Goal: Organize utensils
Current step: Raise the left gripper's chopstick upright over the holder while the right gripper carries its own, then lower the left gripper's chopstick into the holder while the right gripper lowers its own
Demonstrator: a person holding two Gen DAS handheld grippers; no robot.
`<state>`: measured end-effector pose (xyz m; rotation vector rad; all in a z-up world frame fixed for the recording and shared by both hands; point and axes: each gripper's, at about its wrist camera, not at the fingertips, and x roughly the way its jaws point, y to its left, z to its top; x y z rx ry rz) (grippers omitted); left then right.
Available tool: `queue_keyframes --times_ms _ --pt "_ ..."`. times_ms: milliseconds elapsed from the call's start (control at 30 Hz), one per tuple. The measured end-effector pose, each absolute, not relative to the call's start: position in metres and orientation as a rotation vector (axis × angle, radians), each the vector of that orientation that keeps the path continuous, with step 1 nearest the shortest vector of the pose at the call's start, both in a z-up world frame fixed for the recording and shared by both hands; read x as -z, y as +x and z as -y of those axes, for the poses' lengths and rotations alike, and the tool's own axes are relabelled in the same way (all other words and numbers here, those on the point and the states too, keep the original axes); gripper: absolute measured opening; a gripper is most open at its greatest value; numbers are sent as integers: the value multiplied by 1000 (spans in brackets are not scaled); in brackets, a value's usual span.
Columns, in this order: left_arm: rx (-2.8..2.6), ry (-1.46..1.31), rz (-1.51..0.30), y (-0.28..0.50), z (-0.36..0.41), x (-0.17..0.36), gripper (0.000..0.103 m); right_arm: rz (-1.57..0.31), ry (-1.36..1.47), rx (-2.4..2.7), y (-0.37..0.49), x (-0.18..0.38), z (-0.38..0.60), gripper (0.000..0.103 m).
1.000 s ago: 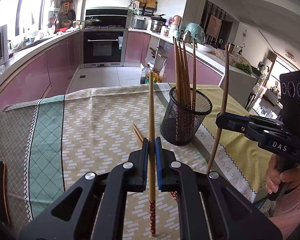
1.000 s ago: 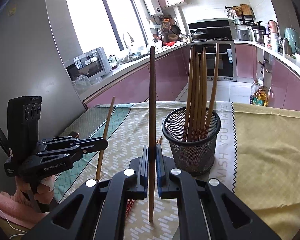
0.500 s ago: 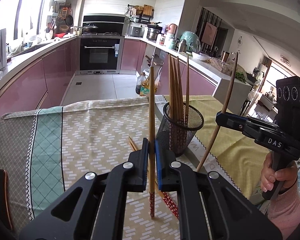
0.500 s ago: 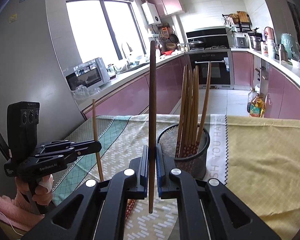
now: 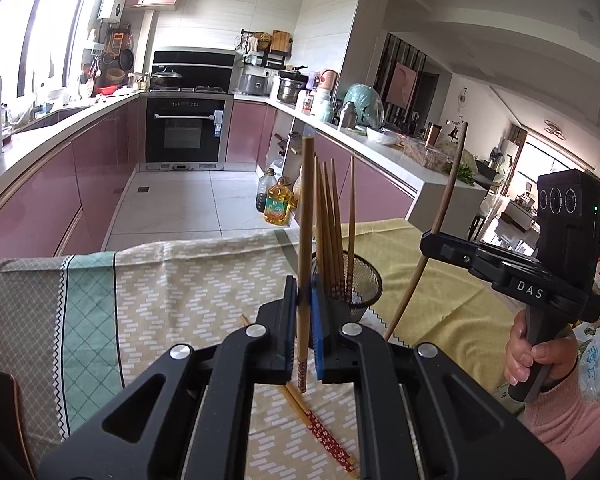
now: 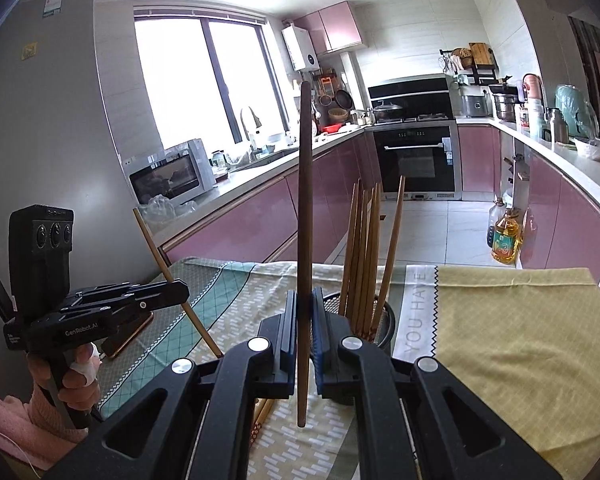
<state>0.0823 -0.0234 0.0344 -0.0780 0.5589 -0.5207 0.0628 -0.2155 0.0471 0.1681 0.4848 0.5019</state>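
Observation:
My left gripper (image 5: 303,292) is shut on a pale wooden chopstick (image 5: 306,208) with a red patterned end, held upright above the table. My right gripper (image 6: 304,304) is shut on a darker brown chopstick (image 6: 305,200), also upright. A black mesh holder (image 5: 366,284) with several chopsticks (image 5: 332,216) stands just beyond both grippers, slightly right of each. In the left wrist view the right gripper (image 5: 428,240) hangs right of the holder; in the right wrist view the left gripper (image 6: 180,292) hangs left of the holder (image 6: 388,328). Two red-ended chopsticks (image 5: 320,432) lie on the cloth under my left gripper.
A patterned tablecloth (image 5: 180,280) covers the table, with a yellow cloth (image 6: 520,320) on its right half. A dark flat object with a copper edge (image 6: 128,336) lies near the left table edge. Pink kitchen cabinets and an oven stand beyond the table's far edge.
Both grippers have risen with their chopsticks, whose lower ends now hang higher over the cloth. The holder sits lower in both views. Both grips stayed shut.

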Motion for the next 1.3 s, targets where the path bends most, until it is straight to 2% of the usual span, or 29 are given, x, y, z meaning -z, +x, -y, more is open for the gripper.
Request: queue_keyframes --times_ms 867,1300 --pt "594 -88 -390 90 62 -106 7 -395 145 -481 92 -85 223 6" --pt "586 -56 -408 104 88 -102 8 -438 143 -460 104 -70 218 6"
